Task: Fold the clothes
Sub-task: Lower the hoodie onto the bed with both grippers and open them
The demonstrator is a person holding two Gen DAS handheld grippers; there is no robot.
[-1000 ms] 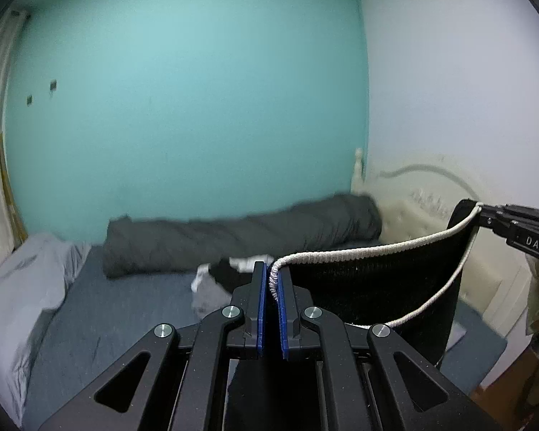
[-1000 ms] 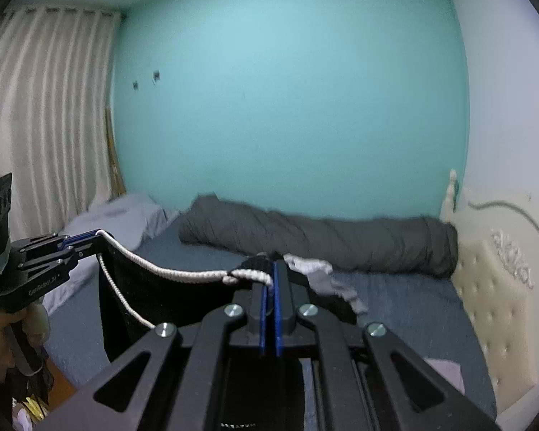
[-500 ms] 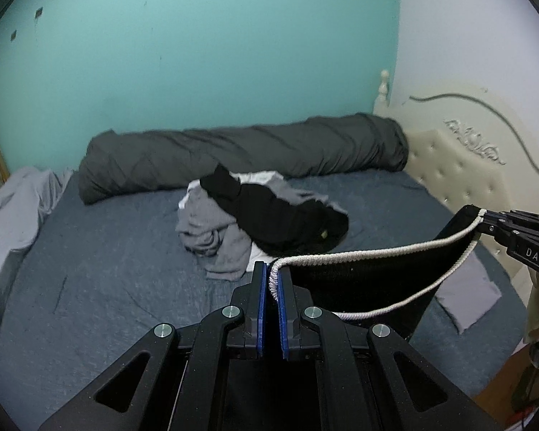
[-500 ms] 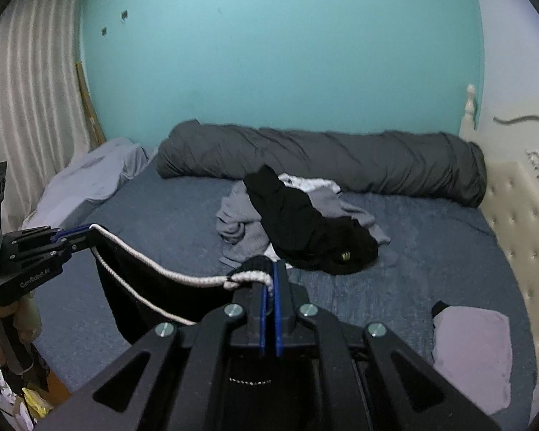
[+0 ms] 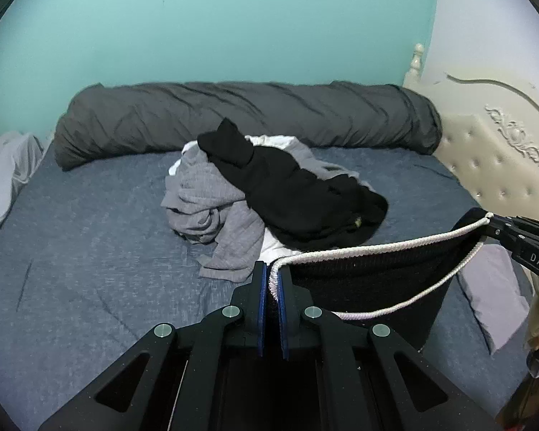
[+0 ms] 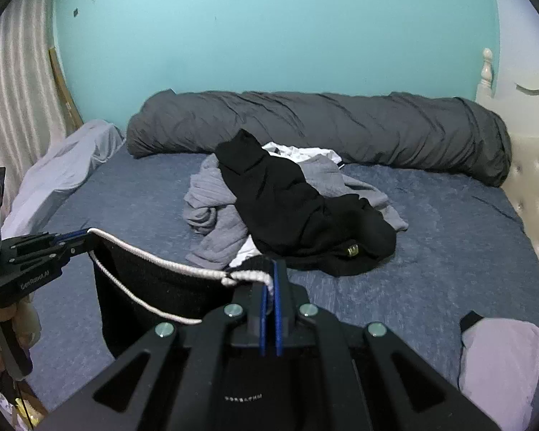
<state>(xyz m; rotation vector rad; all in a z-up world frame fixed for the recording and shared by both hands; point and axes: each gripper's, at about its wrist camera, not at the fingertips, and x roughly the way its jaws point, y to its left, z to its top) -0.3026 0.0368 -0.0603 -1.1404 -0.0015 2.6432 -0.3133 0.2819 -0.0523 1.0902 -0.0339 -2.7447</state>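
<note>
1. The left gripper (image 5: 272, 280) is clamped on one end of a black garment's (image 5: 370, 280) white-corded top edge, at lower centre of its frame

2. The right gripper (image 6: 269, 280) is pinched on the other end, so the edge spans taut between them and the cloth hangs flat, likely for laying out square

3. Both point down at the bed (image 5: 90, 222), where bare sheet lies at lower left

4. The unfolded pile (image 6: 287, 208) sits mid-frame, apart

5. A folded piece (image 6: 499, 359) lies lower right, clear of the landing spot
</note>
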